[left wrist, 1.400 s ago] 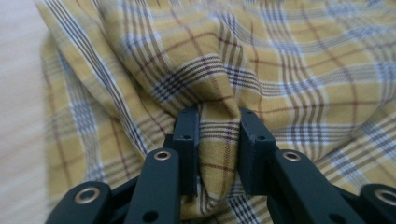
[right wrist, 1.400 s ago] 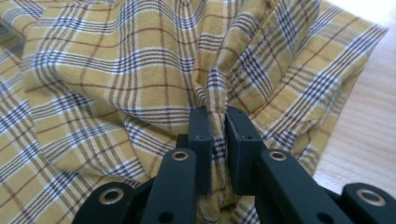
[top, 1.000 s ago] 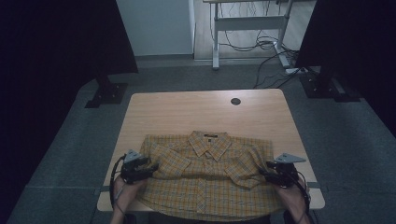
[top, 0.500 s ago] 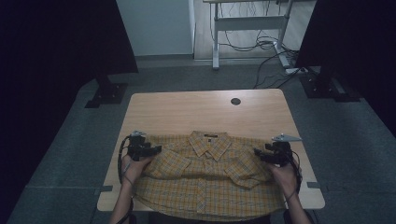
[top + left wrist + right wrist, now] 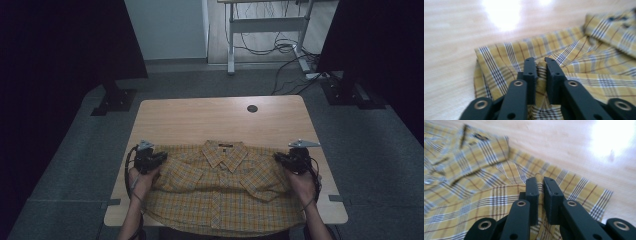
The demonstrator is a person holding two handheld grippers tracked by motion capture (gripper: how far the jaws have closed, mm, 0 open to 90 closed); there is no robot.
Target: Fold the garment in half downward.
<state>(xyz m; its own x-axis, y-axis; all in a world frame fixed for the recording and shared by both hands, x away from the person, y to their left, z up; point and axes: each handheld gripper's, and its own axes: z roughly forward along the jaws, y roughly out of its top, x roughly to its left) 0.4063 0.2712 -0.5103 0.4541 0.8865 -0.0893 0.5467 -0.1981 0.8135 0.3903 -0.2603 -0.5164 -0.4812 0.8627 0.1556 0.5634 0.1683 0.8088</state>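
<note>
On the table point(image 5: 200, 112) lay the plaid shirt point(image 5: 220, 190). My left gripper point(image 5: 541, 65) and right gripper point(image 5: 541, 184) had just closed, each pinching a fold of its shoulder.

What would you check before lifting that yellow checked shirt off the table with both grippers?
1. Left gripper pinching a fold of the yellow plaid cotton shirt: ok, its jaws have just been closing on the cloth.
2. Right gripper pinching a shoulder fold: ok, likewise just closed.
3. Grips matched on both shoulders: ok, level either side of the collar.
4. Shirt lying flat: not ok, sleeves folded inward.
5. Hem on the light wooden table: not ok, it hangs over the near edge.
6. Buttons fastened: cannot tell.
</note>
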